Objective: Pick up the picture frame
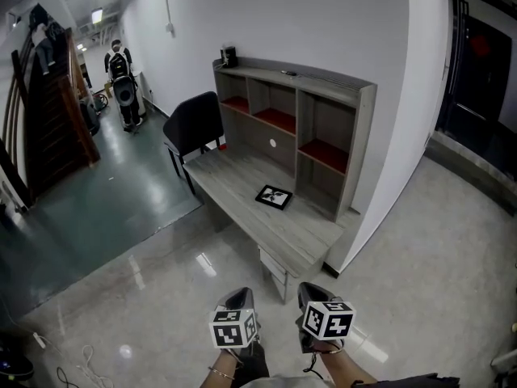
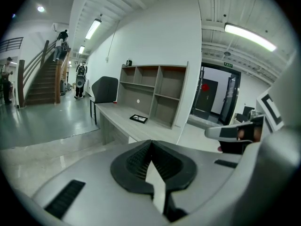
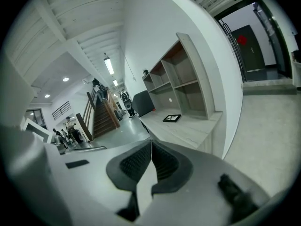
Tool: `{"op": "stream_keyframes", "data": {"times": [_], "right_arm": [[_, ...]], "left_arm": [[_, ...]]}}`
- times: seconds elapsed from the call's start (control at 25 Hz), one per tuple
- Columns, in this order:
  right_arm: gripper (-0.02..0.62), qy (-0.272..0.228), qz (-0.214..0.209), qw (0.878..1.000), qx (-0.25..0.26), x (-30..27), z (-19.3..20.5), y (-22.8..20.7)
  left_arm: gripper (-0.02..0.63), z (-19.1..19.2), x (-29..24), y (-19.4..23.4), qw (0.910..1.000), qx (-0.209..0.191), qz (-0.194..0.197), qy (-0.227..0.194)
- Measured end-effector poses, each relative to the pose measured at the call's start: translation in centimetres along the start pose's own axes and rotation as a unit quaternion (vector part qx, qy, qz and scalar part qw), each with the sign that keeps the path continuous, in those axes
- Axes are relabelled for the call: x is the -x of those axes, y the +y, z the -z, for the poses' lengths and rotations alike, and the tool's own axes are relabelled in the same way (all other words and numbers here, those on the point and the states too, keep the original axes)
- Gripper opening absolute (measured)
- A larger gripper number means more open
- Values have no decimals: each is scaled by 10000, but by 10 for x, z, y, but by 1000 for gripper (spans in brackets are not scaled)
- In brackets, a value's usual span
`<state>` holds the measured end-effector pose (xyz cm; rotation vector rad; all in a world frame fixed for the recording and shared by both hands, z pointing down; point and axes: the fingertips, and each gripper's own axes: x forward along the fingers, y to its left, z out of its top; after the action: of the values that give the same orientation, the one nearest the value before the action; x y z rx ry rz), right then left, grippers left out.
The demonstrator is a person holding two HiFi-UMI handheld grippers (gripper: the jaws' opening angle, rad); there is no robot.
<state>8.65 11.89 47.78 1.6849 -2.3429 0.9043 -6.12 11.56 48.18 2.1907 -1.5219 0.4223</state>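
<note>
Two closed, empty: left hand-held gripper (image 2: 150, 144), right hand-held gripper (image 3: 151, 143) | picture frame (image 1: 274, 196) on desk (image 1: 234, 176) | floor cable (image 1: 85, 354): head view only

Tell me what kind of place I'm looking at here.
Probably an open hall in an office or workshop building: a grey desk with a shelf unit stands against a white wall, a black chair at its far end, and a wooden staircase rises at the left.
</note>
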Motion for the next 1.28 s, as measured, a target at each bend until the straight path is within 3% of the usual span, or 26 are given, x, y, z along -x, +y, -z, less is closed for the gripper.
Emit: {"op": "stream_keyframes", "data": {"times": [0.52,1.28], "right_arm": [[32,-212,337,9992,-38,-60,-38,-20],[32,-138,701,9973,-192,-194,-111,-35]], "left_arm": [[12,-56,-76,33,9993,-81,283,-232],[14,-121,-205,89,9967,-250,764,122]]}}
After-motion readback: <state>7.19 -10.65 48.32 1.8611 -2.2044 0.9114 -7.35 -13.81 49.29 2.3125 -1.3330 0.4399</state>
